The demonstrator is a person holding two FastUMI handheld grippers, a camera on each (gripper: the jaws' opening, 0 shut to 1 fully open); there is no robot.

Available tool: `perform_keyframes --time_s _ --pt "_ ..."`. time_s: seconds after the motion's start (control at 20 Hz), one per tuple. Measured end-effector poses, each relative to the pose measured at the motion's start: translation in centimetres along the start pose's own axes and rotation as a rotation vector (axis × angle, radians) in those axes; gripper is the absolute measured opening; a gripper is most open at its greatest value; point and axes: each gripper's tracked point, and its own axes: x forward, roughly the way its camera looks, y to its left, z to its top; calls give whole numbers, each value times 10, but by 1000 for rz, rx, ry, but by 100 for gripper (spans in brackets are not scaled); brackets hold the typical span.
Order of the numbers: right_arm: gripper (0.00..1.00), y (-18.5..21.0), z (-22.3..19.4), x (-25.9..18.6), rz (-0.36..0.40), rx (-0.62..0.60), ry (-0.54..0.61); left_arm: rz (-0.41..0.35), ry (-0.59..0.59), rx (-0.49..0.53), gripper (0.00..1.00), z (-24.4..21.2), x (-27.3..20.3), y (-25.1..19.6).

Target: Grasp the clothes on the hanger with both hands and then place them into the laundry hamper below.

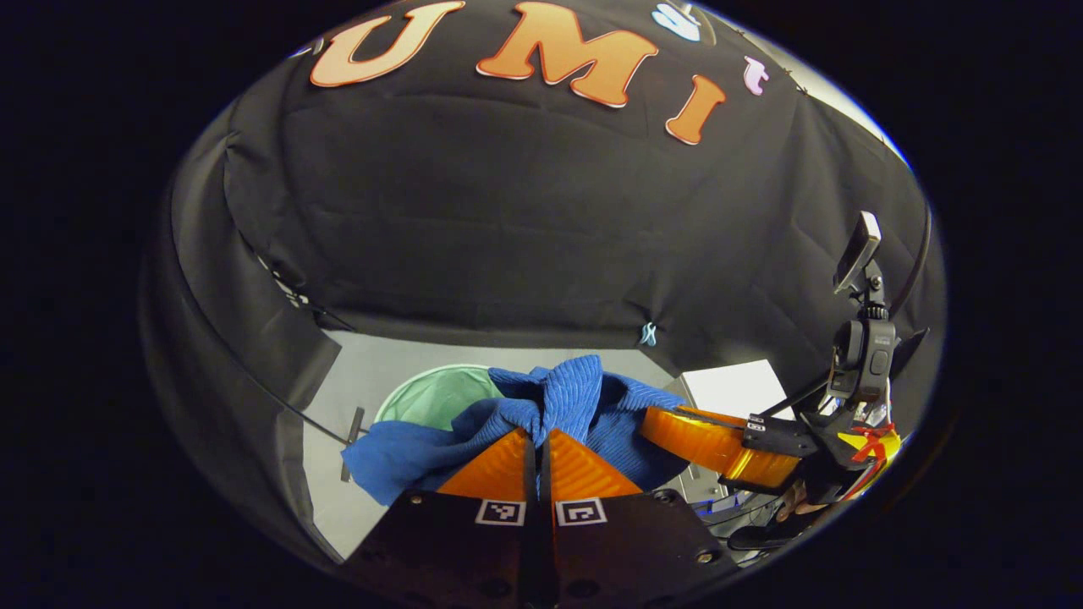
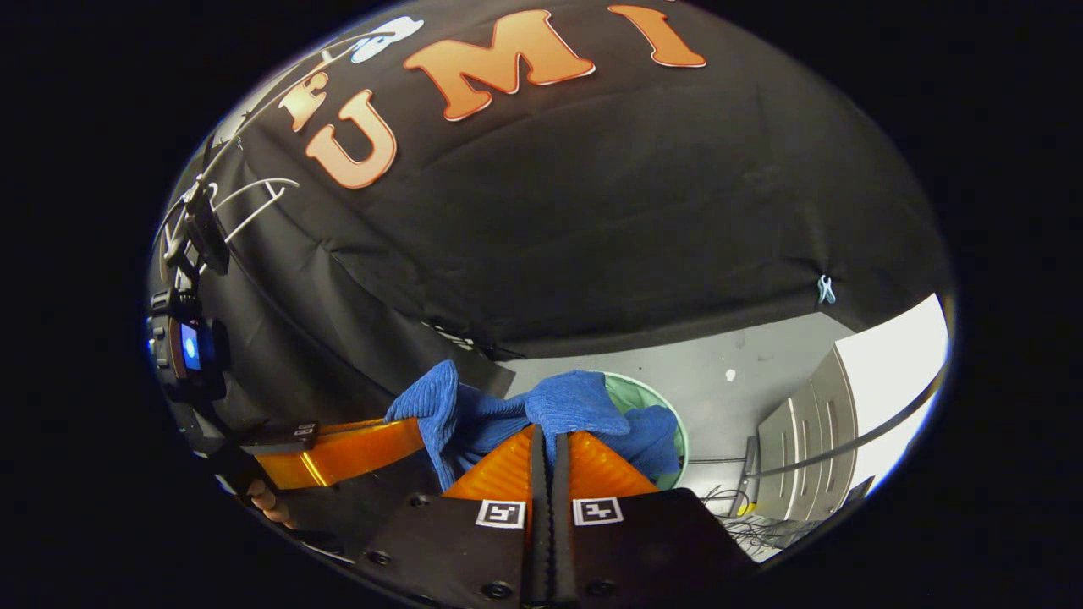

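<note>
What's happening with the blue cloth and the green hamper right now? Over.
Left gripper shut on blue cloth. Right gripper shut on it too. Cloth held above green hamper, not dropped in yet. Nothing seen blocking the hamper.

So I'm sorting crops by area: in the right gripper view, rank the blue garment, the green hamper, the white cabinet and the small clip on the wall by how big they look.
1. blue garment, though nearness to the camera inflates it
2. white cabinet
3. green hamper, mostly covered by the garment, so its rank below the cabinet is unsure
4. clip
</note>
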Motion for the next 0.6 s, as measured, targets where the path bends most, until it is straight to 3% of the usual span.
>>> perform_keyframes --time_s 0.6 --pt "8 -55 -56 82 -101 -39 234 101 199 -54 0 -39 56 11"
